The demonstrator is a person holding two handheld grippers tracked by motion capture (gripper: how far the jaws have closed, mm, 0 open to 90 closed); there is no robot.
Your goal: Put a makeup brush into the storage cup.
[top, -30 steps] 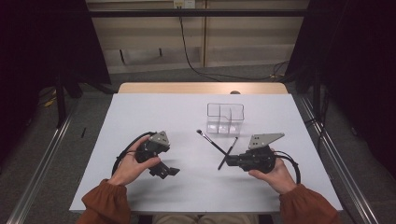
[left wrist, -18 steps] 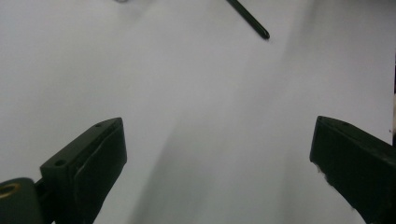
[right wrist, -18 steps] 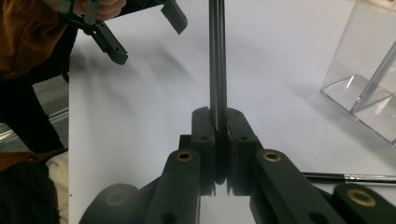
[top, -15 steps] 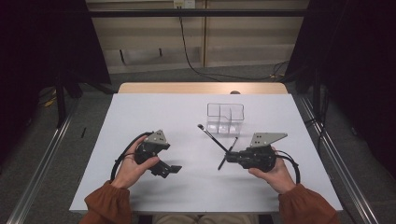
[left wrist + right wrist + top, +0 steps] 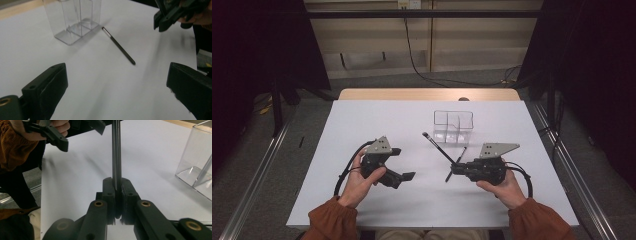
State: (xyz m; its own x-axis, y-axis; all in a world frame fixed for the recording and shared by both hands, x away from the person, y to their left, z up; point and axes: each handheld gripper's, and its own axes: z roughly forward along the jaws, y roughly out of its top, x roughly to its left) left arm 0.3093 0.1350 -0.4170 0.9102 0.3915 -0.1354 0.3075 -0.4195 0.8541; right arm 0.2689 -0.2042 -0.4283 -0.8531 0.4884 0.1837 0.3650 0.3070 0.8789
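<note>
A thin dark pen (image 5: 439, 148) (image 5: 118, 46) with a silver tip lies slantwise on the white table (image 5: 362, 125), just in front of a clear divided container (image 5: 453, 126) (image 5: 72, 22) (image 5: 197, 157). My right gripper (image 5: 454, 169) (image 5: 116, 182) is shut on a second dark pen (image 5: 462, 154) (image 5: 116, 150), which sticks out past the jaws and slants up toward the container. At the left, my left gripper (image 5: 404, 164) (image 5: 117, 87) is held low over the table with its jaws wide apart and nothing between them. It faces the lying pen and the right gripper (image 5: 160, 22).
The table's wooden far edge (image 5: 427, 94) lies behind the container. Dark curtains and a cable hang beyond it, and metal rails run along the floor on both sides. Bare white tabletop surrounds both hands.
My left gripper has edged slightly to the right. The right gripper and its pen have kept still, and the pen on the table has not moved.
</note>
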